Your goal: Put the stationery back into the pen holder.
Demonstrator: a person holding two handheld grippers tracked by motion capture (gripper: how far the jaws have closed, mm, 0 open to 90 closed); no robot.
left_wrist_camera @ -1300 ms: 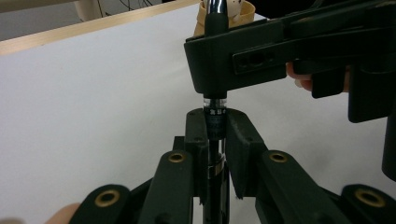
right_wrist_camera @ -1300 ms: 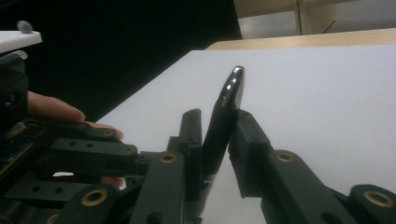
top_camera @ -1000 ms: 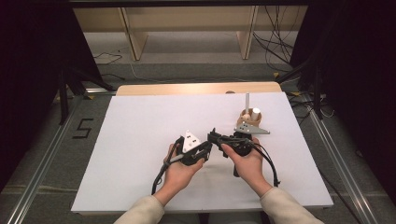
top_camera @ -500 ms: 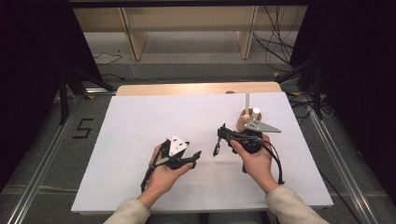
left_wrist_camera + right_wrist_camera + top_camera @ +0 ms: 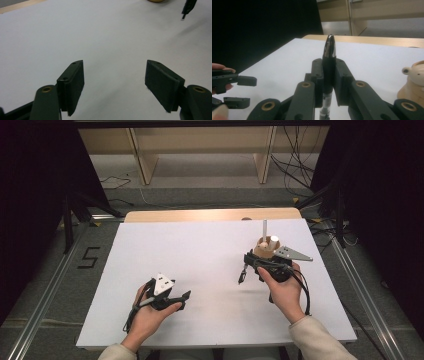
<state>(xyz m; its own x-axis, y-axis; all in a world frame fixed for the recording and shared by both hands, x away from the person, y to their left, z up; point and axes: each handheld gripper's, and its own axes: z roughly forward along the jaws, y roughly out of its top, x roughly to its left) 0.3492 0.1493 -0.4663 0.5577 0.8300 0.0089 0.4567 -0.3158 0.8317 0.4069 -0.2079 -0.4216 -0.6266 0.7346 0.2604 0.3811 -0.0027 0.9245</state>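
Left tool point(image 5: 182, 300): nearest, at 7 o'clock on the white surface point(image 5: 200, 250); jaws have just been opening, now wide apart with nothing between them.
Right tool point(image 5: 329, 75): at 4 o'clock, clamped tight on a black pen point(image 5: 329, 57).
Pen: its tip hangs above the surface.
Wooden holder point(image 5: 267, 247): just beyond the right hand, at 2 o'clock.

Worktop point(image 5: 200, 250): white sheet, wooden far edge. Wooden holder point(image 5: 265, 248) stands on it, just beyond right tongs point(image 5: 243, 276).
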